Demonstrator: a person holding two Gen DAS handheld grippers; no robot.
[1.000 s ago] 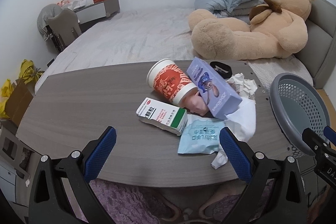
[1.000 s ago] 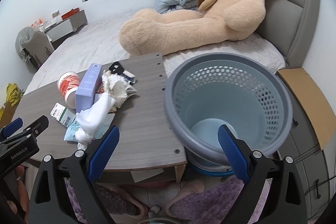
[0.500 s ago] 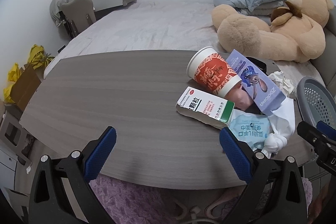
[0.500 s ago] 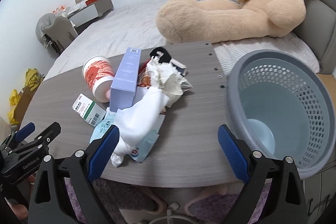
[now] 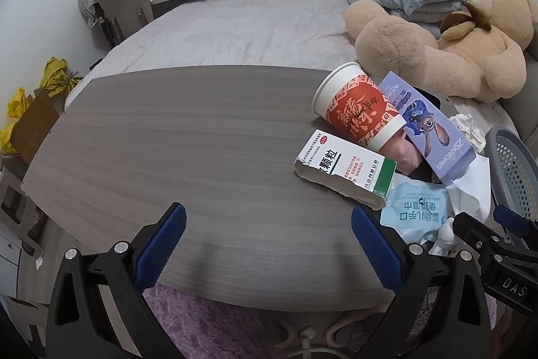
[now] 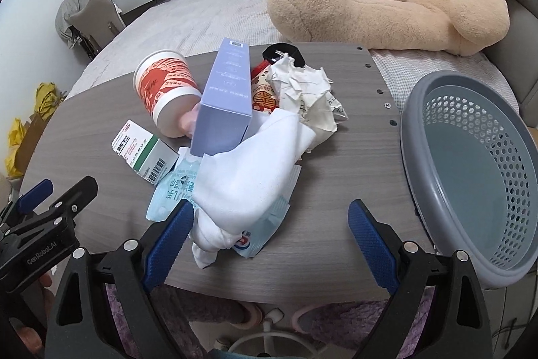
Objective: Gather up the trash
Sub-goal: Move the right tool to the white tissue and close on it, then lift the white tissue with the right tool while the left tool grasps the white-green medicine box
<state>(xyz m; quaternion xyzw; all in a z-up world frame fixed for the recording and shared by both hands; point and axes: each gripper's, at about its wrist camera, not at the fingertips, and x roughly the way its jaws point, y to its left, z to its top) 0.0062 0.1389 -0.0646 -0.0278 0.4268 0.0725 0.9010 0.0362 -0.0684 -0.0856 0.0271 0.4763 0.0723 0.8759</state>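
We are at the start of the collecting, as we judge it: the grey basket [image 6: 470, 170] at the right end of the worktop [image 5: 168, 157] looks empty, and all the trash lies in one heap on the worktop just beside it. Both claws hang wide with nothing in them, the left claw [image 5: 269, 244] over bare wood left of the heap, the right claw [image 6: 270, 234] at the near edge, its left pad touching or just beside the white cloth [image 6: 248, 177]. We think the next move is for the right claw to close on that cloth, or on the pale blue wipes packet [image 5: 417, 211] under it, and carry it across to the basket. Of the rest, the lilac carton [image 5: 427, 127] reads "Zootopia" and shows a cartoon rabbit; the red paper cup [image 5: 359, 110] lying on its side bears large Chinese brushwork we cannot read; the white-and-green medicine box [image 5: 346, 174] shows "颗粒" and, in the right view, a barcode. Our own tools read "GenRobot.AI" and "DAS".
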